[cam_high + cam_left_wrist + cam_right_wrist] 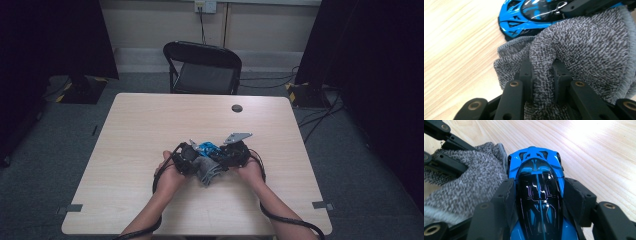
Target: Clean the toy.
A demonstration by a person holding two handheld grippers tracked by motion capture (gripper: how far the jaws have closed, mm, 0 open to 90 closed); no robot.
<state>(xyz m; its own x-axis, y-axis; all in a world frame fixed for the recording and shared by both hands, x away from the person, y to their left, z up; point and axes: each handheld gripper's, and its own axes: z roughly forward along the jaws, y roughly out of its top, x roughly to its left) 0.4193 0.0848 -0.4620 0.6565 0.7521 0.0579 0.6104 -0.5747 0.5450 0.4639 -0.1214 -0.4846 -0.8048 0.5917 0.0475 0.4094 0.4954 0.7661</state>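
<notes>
The left gripper [543,72] is clamped on a fold of the grey cloth [584,50], while the right gripper [539,195] grips the blue toy car [536,170] by its sides. Car and cloth sit touching on the wooden table [150,125], slightly toward six o'clock of its centre, the cloth at about seven o'clock from the car in the high view.

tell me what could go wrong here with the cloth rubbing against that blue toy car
The right gripper clamps the blue toy car only by its glossy flanks, so a hard wipe might twist it loose. The left gripper pinches just one fold of the grey cloth; a tug could pull it free. The cloth drapes close to the right gripper's jaws and may snag there.
</notes>
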